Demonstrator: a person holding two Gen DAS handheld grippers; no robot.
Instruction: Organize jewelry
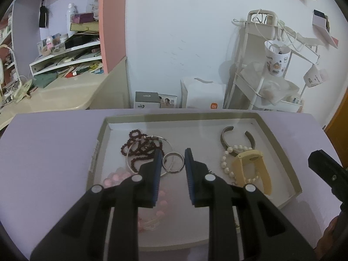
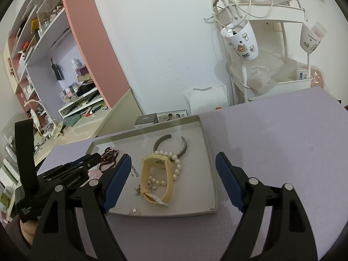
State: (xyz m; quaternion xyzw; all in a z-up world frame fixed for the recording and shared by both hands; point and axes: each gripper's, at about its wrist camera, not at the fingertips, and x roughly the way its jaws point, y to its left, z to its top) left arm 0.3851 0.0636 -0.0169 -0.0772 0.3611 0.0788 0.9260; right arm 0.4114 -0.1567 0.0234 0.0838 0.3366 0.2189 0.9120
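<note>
A shallow white tray [image 1: 282, 152] on the lilac table holds jewelry. My left gripper [image 1: 173, 158] is open over it, its fingertips on either side of a small silver ring bangle [image 1: 173, 162]. Dark red beads [image 1: 139, 148] and a thin silver hoop [image 1: 167, 140] lie behind it, pink beads [image 1: 113, 179] under the left finger. A grey cuff [image 1: 237, 139], a pearl bracelet [image 1: 226, 163] and a yellow band [image 1: 254, 169] lie to the right. My right gripper [image 2: 174, 169] is wide open above the yellow band [image 2: 156, 174] and pearls [image 2: 176, 163].
The tray's rim [image 2: 208, 152] stands low all round. Bare lilac tabletop [image 2: 282, 143] lies to the right of it. A cluttered desk [image 1: 54, 93] and shelves stand at the left, a white rack with hanging cups [image 1: 276, 58] at the back right.
</note>
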